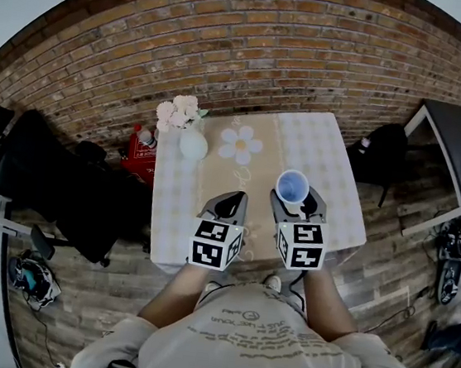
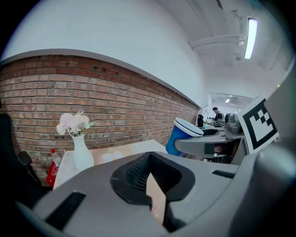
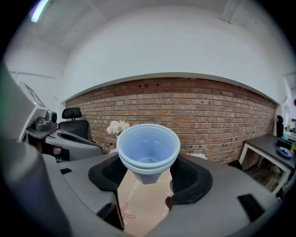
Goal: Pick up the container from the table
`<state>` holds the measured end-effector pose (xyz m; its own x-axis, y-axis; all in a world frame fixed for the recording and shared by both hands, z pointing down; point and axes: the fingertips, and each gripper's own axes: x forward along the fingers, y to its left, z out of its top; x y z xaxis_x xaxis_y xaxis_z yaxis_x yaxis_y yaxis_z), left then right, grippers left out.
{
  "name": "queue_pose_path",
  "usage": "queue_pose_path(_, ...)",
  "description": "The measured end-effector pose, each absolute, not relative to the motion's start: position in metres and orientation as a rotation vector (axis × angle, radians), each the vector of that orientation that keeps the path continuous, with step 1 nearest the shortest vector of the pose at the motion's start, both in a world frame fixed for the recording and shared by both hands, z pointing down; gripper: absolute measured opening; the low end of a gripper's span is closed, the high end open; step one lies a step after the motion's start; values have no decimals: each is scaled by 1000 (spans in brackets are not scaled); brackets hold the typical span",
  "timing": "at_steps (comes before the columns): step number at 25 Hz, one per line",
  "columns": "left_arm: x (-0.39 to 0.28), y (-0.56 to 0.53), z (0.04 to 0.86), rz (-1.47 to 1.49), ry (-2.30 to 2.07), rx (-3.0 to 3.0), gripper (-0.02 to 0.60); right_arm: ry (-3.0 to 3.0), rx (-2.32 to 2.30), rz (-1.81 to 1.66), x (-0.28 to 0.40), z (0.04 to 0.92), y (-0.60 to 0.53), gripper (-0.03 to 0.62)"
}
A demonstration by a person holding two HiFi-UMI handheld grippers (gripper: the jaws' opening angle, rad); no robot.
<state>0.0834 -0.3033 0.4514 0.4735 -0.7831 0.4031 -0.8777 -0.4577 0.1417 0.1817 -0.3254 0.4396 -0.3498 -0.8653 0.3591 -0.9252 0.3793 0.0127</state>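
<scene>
The container is a light blue plastic cup (image 1: 292, 185), and my right gripper (image 1: 293, 198) is shut on its sides over the near right part of the table (image 1: 333, 162). In the right gripper view the cup (image 3: 148, 148) stands upright between the dark pads, mouth up and empty. The left gripper view shows the cup (image 2: 183, 137) from the side, clear of the tabletop. My left gripper (image 1: 228, 204) hovers beside it on the left over the beige runner, jaws together with nothing held.
A white vase (image 1: 192, 143) with pale flowers (image 1: 179, 113) stands at the table's far left. A red bottle (image 1: 141, 145) sits on the floor by the brick wall. A black office chair (image 1: 55, 187) is at the left, a dark desk (image 1: 456, 144) at the right.
</scene>
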Motion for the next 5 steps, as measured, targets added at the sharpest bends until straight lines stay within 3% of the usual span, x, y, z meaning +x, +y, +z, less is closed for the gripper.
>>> queue_pose_path(5,84,-303,457,410,-1400,2395,3,-2344,1569,271,182,444,-326,290)
